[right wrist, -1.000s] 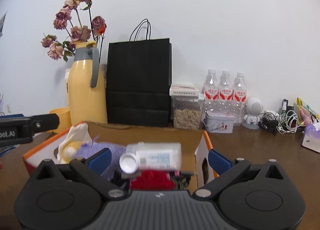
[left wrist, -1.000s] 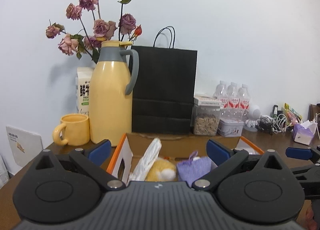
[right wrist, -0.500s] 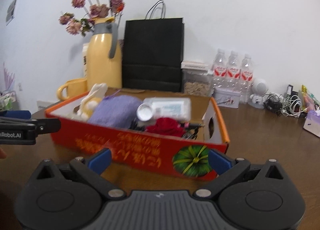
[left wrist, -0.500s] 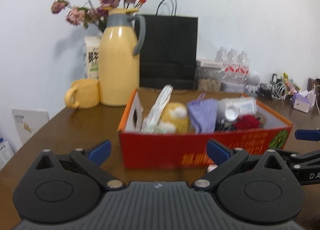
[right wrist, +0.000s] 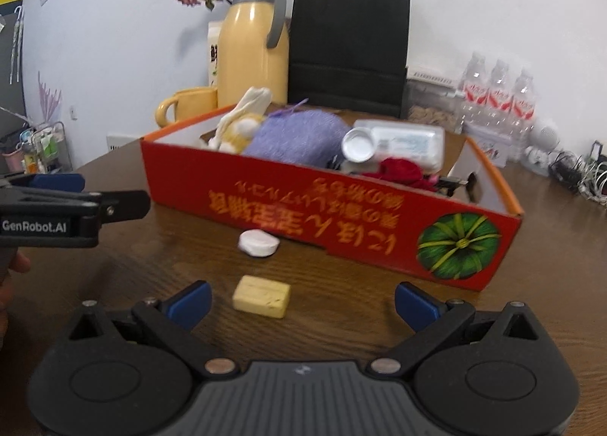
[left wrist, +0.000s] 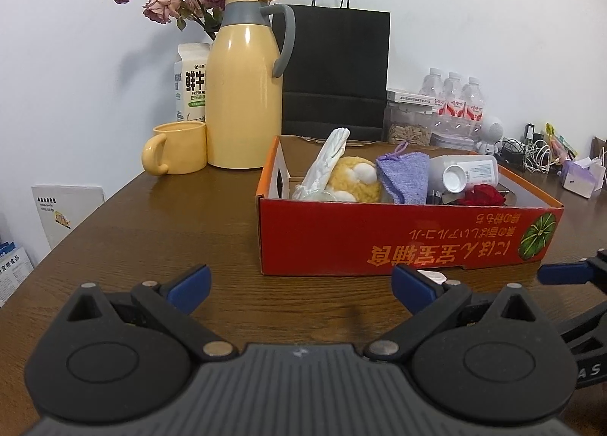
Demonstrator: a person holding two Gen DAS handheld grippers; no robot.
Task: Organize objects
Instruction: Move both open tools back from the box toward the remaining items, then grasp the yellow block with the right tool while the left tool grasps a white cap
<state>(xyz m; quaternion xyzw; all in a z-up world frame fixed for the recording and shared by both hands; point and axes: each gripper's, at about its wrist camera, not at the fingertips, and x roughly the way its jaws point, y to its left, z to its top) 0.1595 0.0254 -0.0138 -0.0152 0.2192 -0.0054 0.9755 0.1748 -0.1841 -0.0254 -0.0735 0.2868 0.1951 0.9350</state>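
A red cardboard box sits on the brown table, holding a yellow plush toy, a purple knitted pouch, a white plastic bottle and a red item. In front of the box lie a white round cap and a pale yellow block. My right gripper is open, with the yellow block between its fingers near the left one. My left gripper is open and holds nothing, in front of the box.
Behind the box stand a yellow thermos jug, a yellow mug, a milk carton, a black paper bag, a seed jar and water bottles. Cables clutter the far right.
Both grippers have pulled back and downward from over the box. The box front, the white cap and the yellow block have come into view.
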